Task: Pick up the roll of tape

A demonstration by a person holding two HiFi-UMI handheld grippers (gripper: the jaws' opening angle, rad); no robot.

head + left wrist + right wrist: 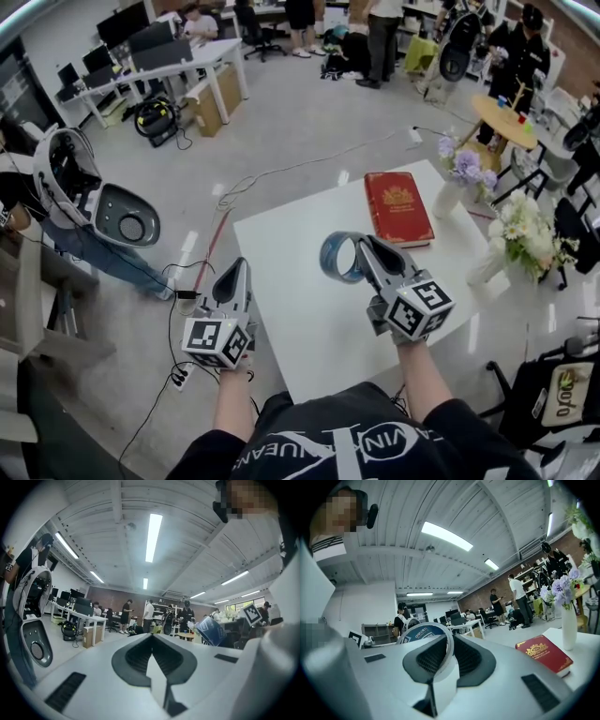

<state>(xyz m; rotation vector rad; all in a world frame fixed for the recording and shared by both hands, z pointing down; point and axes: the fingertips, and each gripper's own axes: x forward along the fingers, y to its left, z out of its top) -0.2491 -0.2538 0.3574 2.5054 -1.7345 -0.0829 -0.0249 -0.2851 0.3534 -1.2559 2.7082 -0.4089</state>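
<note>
The roll of tape [339, 257], a blue-sided ring, hangs in the air above the white table [281, 281], pinched by its rim in my right gripper [364, 251]. In the right gripper view the tape [423, 633] stands upright with its wall between the two dark pads [468, 656]. My left gripper [236, 274] is held over the table's left edge, its jaws closed together with nothing in them. From the left gripper view the tape [211, 631] shows off to the right, and the left gripper [152, 654] points level into the room.
A red book [397, 207] lies at the table's far side. A white vase with purple flowers [461, 173] stands beside it, and a vase of white flowers [525, 234] at the right edge. Cables and a power strip [183, 373] lie on the floor left.
</note>
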